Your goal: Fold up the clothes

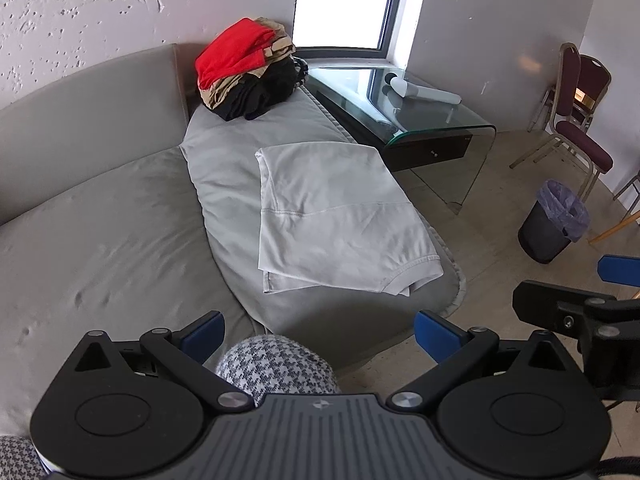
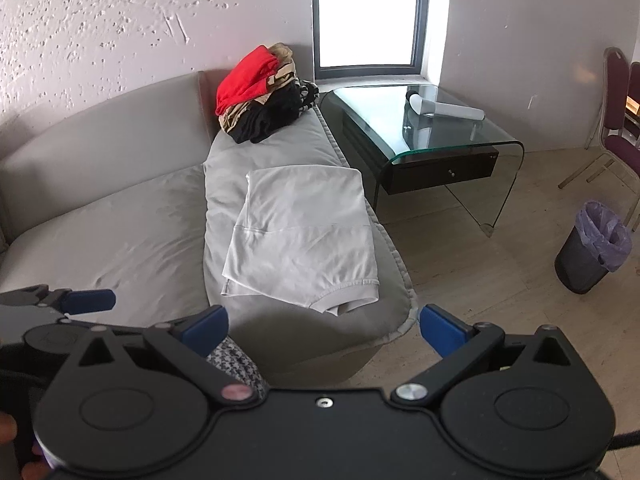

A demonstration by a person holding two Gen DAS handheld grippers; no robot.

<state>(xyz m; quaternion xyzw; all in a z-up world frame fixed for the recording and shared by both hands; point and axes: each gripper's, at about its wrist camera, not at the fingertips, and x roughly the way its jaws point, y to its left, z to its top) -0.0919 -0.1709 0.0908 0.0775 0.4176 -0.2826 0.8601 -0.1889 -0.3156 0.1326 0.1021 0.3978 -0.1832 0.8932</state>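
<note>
A white garment (image 1: 336, 220) (image 2: 304, 236) lies folded into a rough rectangle on the grey sofa's end cushion (image 1: 224, 168) (image 2: 228, 172). At the cushion's far end sits a pile of red, tan and black clothes (image 1: 248, 68) (image 2: 264, 92). My left gripper (image 1: 320, 334) hovers short of the garment's near edge, open and empty, and it also shows at the left of the right wrist view (image 2: 86, 301). Beside it my right gripper (image 2: 324, 330) is open and empty too; part of it shows at the right of the left wrist view (image 1: 580, 296).
A person's houndstooth-patterned knee (image 1: 276, 364) (image 2: 236, 364) is just below the grippers. A glass side table (image 1: 420, 112) (image 2: 440, 128) with a white object stands right of the sofa. A lined bin (image 1: 554, 220) (image 2: 592, 248) and chairs (image 1: 580, 120) stand on the floor.
</note>
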